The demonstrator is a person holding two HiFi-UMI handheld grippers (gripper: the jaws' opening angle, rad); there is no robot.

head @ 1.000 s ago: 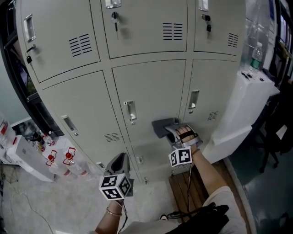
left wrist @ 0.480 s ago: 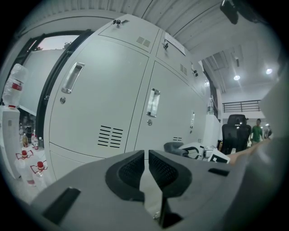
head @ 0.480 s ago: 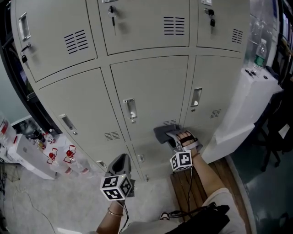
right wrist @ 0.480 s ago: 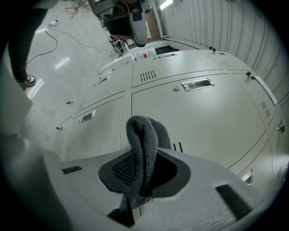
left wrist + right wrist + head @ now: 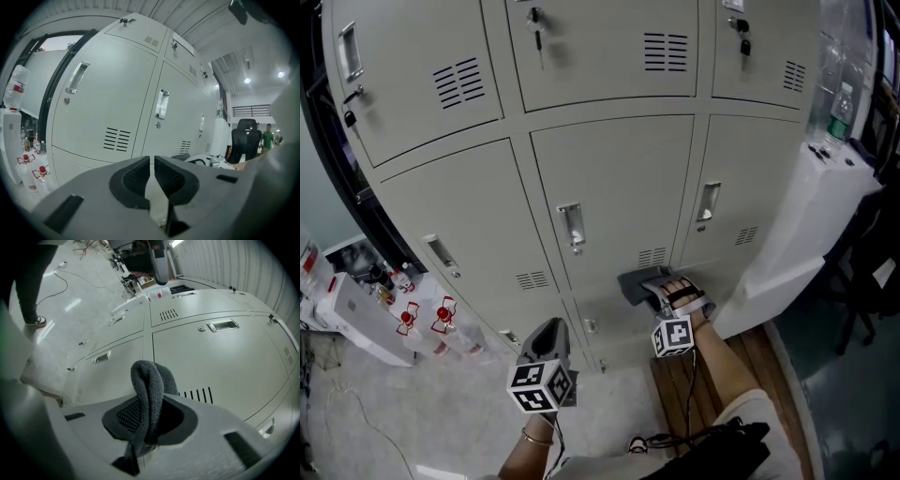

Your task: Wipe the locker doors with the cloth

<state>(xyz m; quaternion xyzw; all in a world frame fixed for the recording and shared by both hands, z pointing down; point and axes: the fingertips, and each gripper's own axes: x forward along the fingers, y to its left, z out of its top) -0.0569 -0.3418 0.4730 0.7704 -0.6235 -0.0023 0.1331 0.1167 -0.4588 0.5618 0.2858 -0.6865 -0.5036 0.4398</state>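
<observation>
Pale grey locker doors fill the head view. My right gripper is shut on a dark grey cloth, which is pressed against the low part of the middle locker door, just under its vent slots. In the right gripper view the cloth is folded between the jaws, with the door right behind it. My left gripper hangs lower left, away from the doors, shut with nothing in it; in its own view the pads almost touch.
A white unit stands against the lockers on the right, with a bottle on top. Red-capped bottles and a white box sit on the floor at left. A wooden bench lies below the right gripper. A cable trails on the floor.
The right gripper and the cloth have slid a little down the middle locker door. The left gripper has hardly moved.
</observation>
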